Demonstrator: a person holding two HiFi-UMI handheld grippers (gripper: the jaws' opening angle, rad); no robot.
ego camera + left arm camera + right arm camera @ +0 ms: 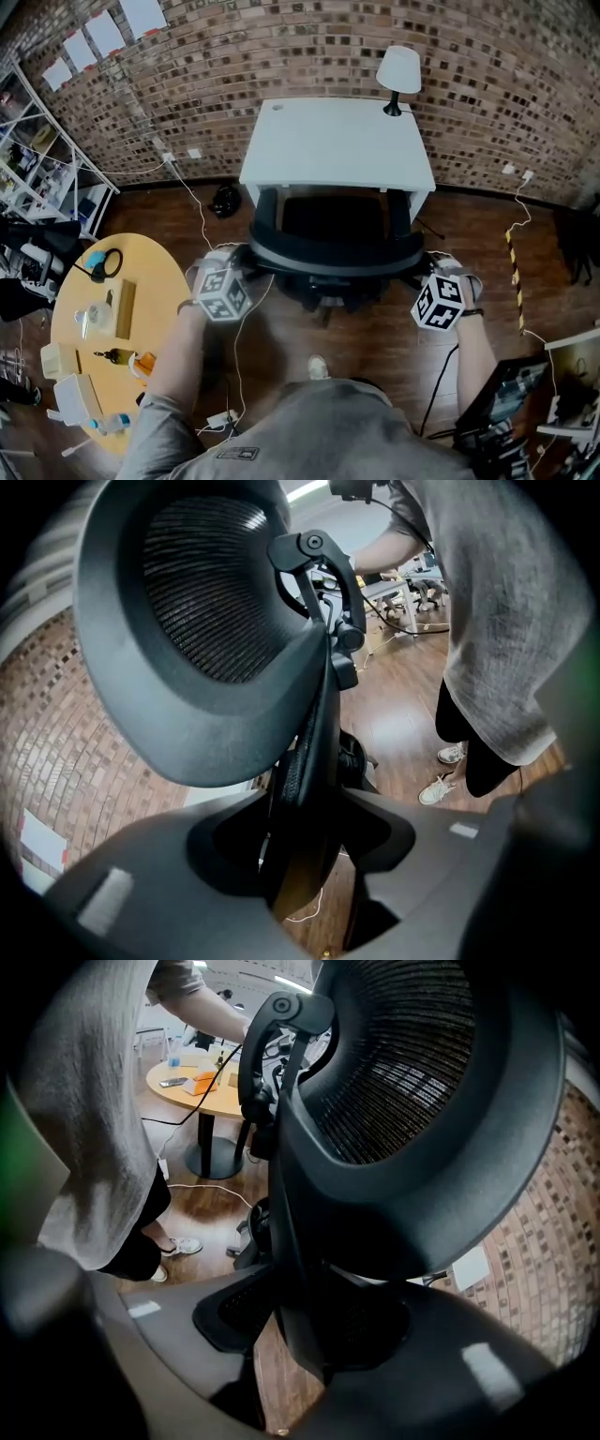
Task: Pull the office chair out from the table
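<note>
Chair [333, 253] stands with its seat pushed under the white worktop [319, 141], its curved back toward the person. The left gripper [249, 261] is closed on the left edge of the back and the right gripper [422, 264] on the right edge. In each gripper's own view the back's rim runs down between the two jaws, which press on it from both sides.

A lamp [397, 75] stands at the far right corner of the white worktop, against the brick wall [281, 56]. To the left, a round worktop [159, 281] carries small boxes, a bottle and a dark ring; I cannot tell what the boxes hold. A shelf [33, 159] by the wall is crowded with things too small to name.

Only the head view shows the chair under the white worktop, and the lamp. The left gripper view shows the mesh of the back from close by, with white shoes [452, 771] on the wood floor [403, 714]. The right gripper view shows the round worktop's pedestal, something orange on top, and a white cable [211, 1188] trailing across the floor.
</note>
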